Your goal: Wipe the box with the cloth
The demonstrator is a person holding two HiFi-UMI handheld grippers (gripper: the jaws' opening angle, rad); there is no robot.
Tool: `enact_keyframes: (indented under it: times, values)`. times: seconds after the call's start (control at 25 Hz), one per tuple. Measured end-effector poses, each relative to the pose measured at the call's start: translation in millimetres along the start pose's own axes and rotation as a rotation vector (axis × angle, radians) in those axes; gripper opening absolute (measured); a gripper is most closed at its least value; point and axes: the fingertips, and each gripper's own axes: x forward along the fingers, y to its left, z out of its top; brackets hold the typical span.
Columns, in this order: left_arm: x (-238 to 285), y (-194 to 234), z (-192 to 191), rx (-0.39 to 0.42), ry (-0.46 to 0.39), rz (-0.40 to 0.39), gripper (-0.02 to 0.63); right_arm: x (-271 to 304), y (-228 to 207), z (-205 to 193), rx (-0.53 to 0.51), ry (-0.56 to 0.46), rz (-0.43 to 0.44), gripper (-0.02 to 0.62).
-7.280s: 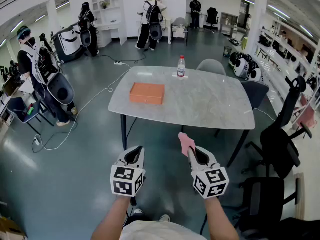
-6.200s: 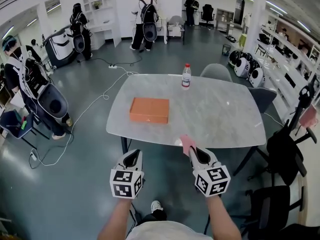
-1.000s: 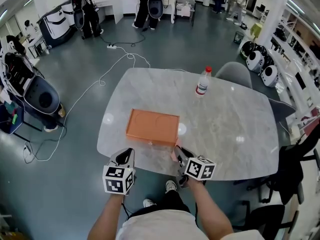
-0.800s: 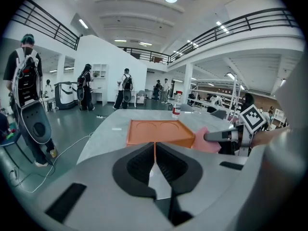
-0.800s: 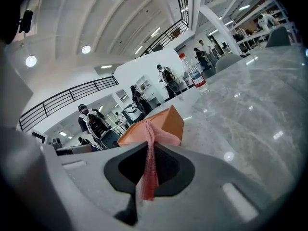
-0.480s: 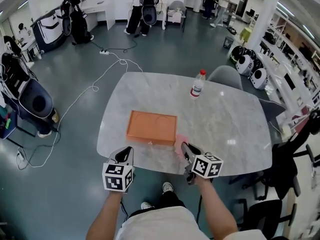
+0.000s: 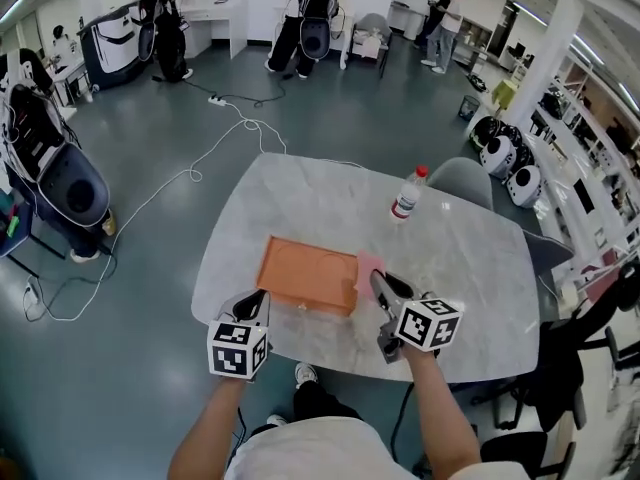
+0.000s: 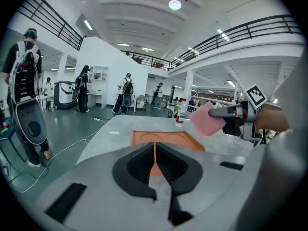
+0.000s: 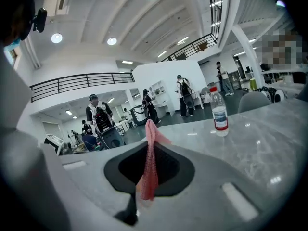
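Note:
A flat orange box point(image 7: 309, 274) lies on the grey marble table point(image 7: 470, 268), near its front edge. My right gripper point(image 7: 377, 280) is shut on a pink cloth point(image 7: 369, 270), held just above the box's right end. In the right gripper view the pink cloth point(image 9: 150, 162) hangs pinched between the jaws. My left gripper point(image 7: 254, 305) is shut and empty at the table's front edge, just short of the box. From the left gripper view the orange box point(image 8: 168, 139) lies straight ahead, with the cloth point(image 8: 207, 120) held up at the right.
A plastic water bottle point(image 7: 406, 195) with a red cap stands on the table beyond the box. Grey chairs point(image 7: 460, 178) flank the far and right sides. Several people stand at the back of the hall. A cable point(image 7: 175, 193) trails over the floor at left.
I have walked up to the table. In the last second my right gripper carried the cloth from the table's front edge up to the box's right end; the left gripper came nearer the box.

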Motion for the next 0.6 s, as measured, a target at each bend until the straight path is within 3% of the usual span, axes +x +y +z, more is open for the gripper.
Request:
enact_keyframes:
  times: [0.24,0.6]
  values:
    - [31,20,15,-0.018,-0.006,0.046,0.018,52,0,33,-0.157,0.064,0.111,0.018]
    - [58,57,21,-0.05,0.034,0.132,0.018,131,0,61,-0.272,0.165,0.297,0.018]
